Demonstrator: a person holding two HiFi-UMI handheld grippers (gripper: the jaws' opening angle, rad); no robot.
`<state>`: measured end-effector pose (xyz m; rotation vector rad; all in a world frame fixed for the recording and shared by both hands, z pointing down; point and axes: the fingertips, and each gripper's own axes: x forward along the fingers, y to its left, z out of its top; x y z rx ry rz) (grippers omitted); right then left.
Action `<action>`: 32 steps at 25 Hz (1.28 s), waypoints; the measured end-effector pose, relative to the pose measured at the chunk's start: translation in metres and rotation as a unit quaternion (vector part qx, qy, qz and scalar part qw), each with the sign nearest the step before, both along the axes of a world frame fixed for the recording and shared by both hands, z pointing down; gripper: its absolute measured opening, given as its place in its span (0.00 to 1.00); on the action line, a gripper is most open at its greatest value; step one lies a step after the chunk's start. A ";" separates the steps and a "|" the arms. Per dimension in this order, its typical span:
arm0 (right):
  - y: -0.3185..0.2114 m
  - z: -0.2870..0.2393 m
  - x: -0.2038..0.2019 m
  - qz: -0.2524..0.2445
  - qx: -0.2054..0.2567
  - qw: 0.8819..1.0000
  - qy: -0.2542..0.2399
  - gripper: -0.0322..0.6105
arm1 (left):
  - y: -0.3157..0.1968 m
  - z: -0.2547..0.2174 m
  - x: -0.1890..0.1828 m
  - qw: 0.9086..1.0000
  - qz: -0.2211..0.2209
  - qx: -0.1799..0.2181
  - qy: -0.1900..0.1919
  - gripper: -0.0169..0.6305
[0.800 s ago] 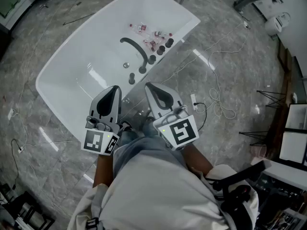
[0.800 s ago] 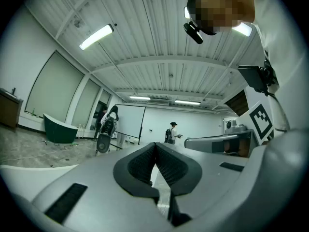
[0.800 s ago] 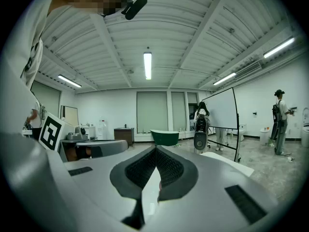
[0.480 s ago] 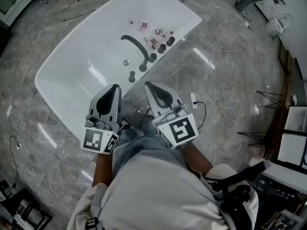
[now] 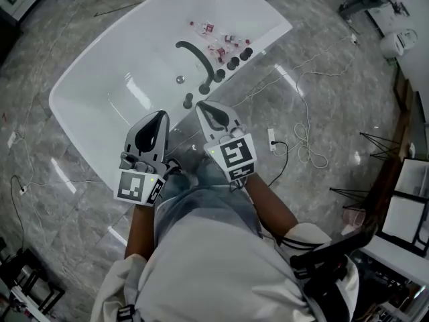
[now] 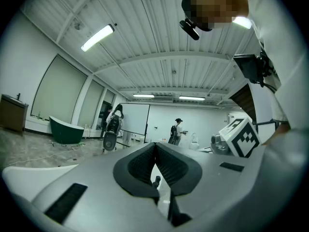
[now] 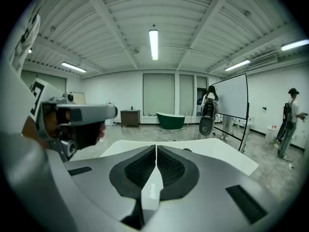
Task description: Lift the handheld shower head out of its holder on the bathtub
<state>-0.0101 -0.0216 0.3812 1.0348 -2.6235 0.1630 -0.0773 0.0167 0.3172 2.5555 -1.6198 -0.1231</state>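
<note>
Both the left gripper point(image 5: 159, 117) and the right gripper point(image 5: 204, 107) are held closed and empty over the near rim of the white oval bathtub point(image 5: 87, 92). The dark, curved handheld shower head point(image 5: 198, 58) is seen in its holder ahead of the right gripper, not yet reached. Unless the jaws are opened in time, it could be knocked rather than grasped. The round dark knobs point(image 5: 232, 64) beside it could be seized by mistake.

Bathtub point(image 5: 100, 92) ahead, left gripper point(image 5: 163, 115) and right gripper point(image 5: 200, 106) side by side before it, cable point(image 5: 305, 137) on floor right
</note>
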 end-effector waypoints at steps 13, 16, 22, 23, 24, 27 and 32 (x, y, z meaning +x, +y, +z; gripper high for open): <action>-0.161 0.253 -0.052 -0.005 -0.119 0.980 0.157 0.30 | -0.124 0.107 -0.019 0.998 -0.028 -0.045 -0.015 0.05; -0.186 0.293 -0.060 -0.010 -0.147 0.972 0.185 0.32 | -0.141 0.132 -0.033 0.997 -0.042 -0.056 -0.012 0.05; -0.213 0.363 -0.074 -0.043 -0.176 0.945 0.272 0.32 | -0.159 0.171 -0.059 0.994 -0.073 -0.077 -0.010 0.05; -0.215 0.370 -0.078 -0.051 -0.182 0.940 0.284 0.32 | -0.162 0.175 -0.064 0.994 -0.077 -0.078 -0.009 0.05; -0.215 0.375 -0.081 -0.058 -0.185 0.936 0.293 0.29 | -0.163 0.178 -0.068 0.994 -0.079 -0.078 -0.008 0.05; -0.211 0.383 -0.090 -0.073 -0.187 0.932 0.300 0.27 | -0.162 0.187 -0.082 0.993 -0.087 -0.076 -0.003 0.05; -0.198 0.380 -0.094 -0.085 -0.176 0.933 0.304 0.27 | -0.159 0.188 -0.097 0.992 -0.098 -0.074 0.002 0.05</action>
